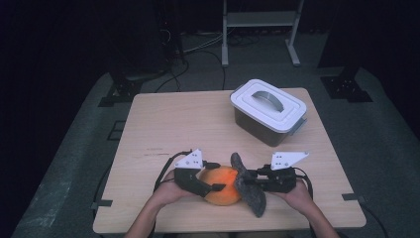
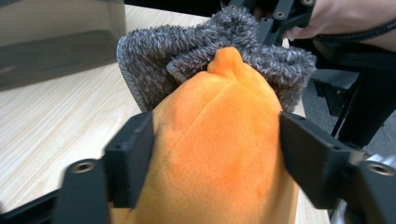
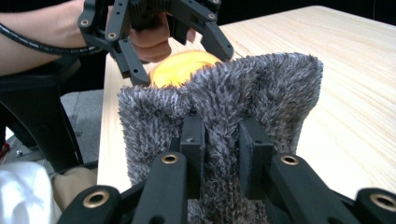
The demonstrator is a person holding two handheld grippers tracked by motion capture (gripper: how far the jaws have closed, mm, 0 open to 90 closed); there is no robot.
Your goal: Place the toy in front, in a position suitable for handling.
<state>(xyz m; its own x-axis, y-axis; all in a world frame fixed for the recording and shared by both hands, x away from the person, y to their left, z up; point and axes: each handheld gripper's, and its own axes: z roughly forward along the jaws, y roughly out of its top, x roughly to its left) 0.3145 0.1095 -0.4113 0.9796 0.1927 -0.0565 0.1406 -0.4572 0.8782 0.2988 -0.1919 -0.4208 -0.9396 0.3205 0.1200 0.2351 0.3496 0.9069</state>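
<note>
So I've got the orange plush (image 1: pixel 223 191) sitting at the near edge of the table (image 1: pixel 198 129), right between both hands. My left gripper (image 1: pixel 214 185) has its jaws about halfway apart on either side of the plush, flanks right at the pads. Right gripper (image 1: pixel 247 178) is pinched nearly closed on a fold of the grey cloth (image 1: pixel 250 193), which touches the plush's right side. White-lidded box (image 1: pixel 268 110) sits far right.

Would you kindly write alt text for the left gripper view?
A rounded orange plush toy sits between the left gripper's two black jaws, which press its sides. Behind it, a shaggy grey cloth is pinched by the right gripper above a pale wooden table.
</note>
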